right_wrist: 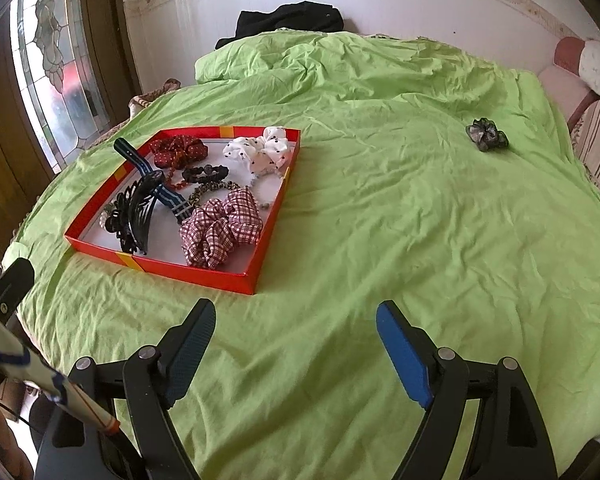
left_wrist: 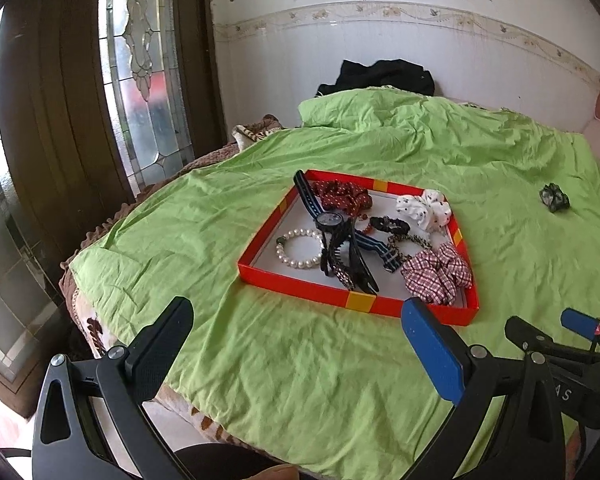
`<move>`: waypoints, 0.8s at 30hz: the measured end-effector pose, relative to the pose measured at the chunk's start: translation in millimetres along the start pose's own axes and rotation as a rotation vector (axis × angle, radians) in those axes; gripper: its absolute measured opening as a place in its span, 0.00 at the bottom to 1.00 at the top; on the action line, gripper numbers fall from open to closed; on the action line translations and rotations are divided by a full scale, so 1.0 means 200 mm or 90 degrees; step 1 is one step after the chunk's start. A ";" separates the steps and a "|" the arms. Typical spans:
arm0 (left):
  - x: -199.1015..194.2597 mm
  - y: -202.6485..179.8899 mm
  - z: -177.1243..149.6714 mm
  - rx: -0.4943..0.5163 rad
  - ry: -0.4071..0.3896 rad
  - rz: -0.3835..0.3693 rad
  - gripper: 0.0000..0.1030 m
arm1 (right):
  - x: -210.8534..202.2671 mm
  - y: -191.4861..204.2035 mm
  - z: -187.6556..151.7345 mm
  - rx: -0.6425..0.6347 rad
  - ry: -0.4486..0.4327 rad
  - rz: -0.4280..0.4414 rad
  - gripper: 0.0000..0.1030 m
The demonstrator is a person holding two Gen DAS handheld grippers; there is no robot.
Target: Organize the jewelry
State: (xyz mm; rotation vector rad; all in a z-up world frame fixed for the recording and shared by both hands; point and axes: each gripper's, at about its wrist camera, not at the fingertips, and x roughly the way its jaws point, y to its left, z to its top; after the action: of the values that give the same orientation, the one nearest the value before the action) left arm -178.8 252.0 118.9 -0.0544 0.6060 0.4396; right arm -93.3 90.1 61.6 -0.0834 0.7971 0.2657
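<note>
My right gripper (right_wrist: 296, 350) gapes wide, empty. The stray dark scrunchie (right_wrist: 487, 135) lies alone on the sheet, well right of the tray (right_wrist: 204, 276); soft, light, I'd pinch its bunched middle

Left gripper (left_wrist: 296, 338) pointed forward and down, jaws spread wide, nothing between black finger and blue-padded finger. Right gripper (right_wrist: 296, 346) likewise angled downward, jaws wide apart, empty, pads clear of any contact. Both sat side by side, right gripper visible at right edge of left wrist view.
</note>
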 end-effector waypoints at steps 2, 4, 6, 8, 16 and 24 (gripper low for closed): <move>0.00 -0.01 -0.01 0.009 0.003 -0.006 1.00 | 0.00 0.00 0.00 -0.001 -0.001 -0.008 0.84; 0.01 -0.01 -0.01 0.015 0.004 -0.009 1.00 | 0.01 0.00 0.00 0.000 0.002 -0.012 0.84; 0.01 -0.01 -0.02 0.019 0.005 -0.011 1.00 | 0.01 0.00 0.00 0.000 0.003 -0.015 0.84; 0.01 -0.01 -0.02 0.019 0.007 -0.013 1.00 | 0.01 0.01 0.00 -0.002 0.002 -0.020 0.84; 0.02 0.04 -0.02 -0.004 0.021 -0.028 1.00 | 0.01 0.02 0.00 -0.006 -0.002 -0.031 0.85; 0.02 0.05 -0.02 -0.009 0.024 -0.027 1.00 | -0.01 0.03 -0.01 -0.015 -0.010 -0.037 0.86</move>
State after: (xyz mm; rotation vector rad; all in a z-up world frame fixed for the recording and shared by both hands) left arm -182.7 261.3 114.0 -0.0886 0.6377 0.4031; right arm -97.4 95.7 61.3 -0.1266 0.7749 0.2200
